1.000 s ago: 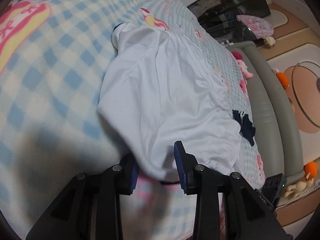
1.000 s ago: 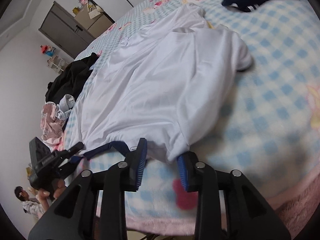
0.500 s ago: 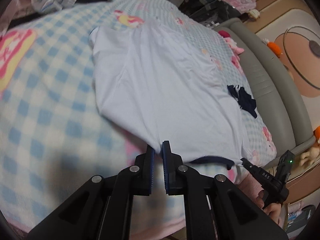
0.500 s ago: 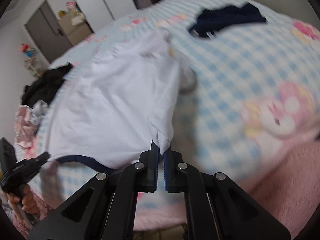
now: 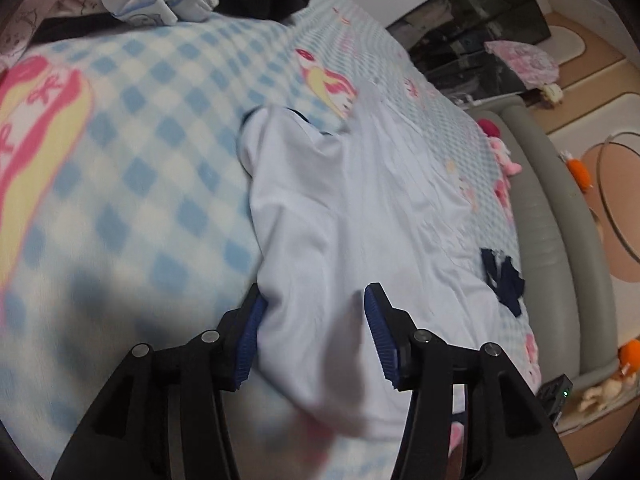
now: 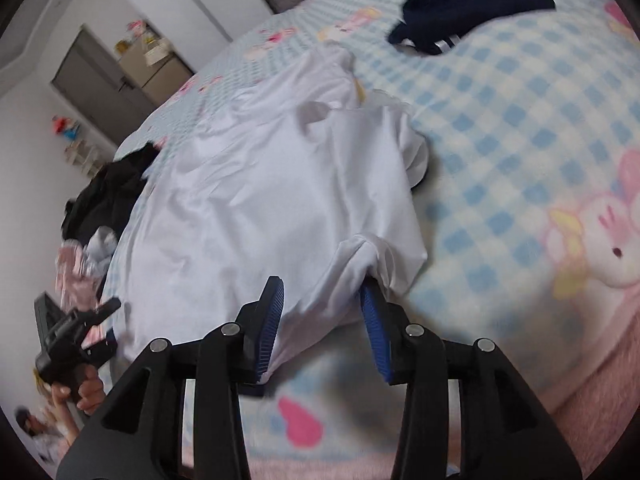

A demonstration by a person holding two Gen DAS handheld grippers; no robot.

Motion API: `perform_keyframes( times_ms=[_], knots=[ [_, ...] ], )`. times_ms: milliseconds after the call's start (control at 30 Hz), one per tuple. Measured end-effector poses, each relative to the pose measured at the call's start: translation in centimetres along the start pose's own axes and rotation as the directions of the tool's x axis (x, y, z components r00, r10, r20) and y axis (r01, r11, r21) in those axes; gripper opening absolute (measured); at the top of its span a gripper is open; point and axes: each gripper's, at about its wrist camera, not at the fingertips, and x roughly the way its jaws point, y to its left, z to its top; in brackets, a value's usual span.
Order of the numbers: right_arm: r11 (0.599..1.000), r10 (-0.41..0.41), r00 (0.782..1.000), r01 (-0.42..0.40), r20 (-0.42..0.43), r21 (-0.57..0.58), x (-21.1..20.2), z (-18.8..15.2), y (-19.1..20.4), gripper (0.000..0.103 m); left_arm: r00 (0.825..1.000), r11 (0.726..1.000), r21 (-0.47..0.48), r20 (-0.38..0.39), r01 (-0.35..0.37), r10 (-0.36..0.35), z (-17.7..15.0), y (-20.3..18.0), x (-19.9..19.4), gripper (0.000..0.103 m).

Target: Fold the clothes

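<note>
Grippers hover low over a bed: the left gripper [image 5: 314, 334] and right gripper [image 6: 322, 326] have just been opening, each letting go of a hem corner of the white shirt [image 6: 260, 200], likely after tugging it flat. Beyond lie the checked blanket [image 5: 132, 152] and dark clothes [image 6: 472, 4].

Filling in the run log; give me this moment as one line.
step: releasing hem | left gripper: jaws just opened | right gripper: jaws just opened | white shirt: on checked blanket

Shirt [image 5: 360, 216] spread on the blanket [image 5: 132, 168], dark garment [image 6: 472, 4] beyond it.
</note>
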Motion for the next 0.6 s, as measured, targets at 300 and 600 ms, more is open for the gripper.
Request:
perform_keyframes(
  times_ms=[300,600],
  knots=[
    [0.999,0.041,0.998,-0.042,-0.036,-0.027,2.0,0.2,0.5,0.005,0.993,0.991,0.076,-0.063,0.107,-0.102,0.5,-1.1,1.4,0.005],
    [0.989,-0.005,0.998,0.015,0.067,-0.15,-3.9,-1.2,3.0,0.003,0.986,0.993,0.09,0.143,0.075,-0.087,-2.3,-1.1,-7.4,0.004]
  ],
)
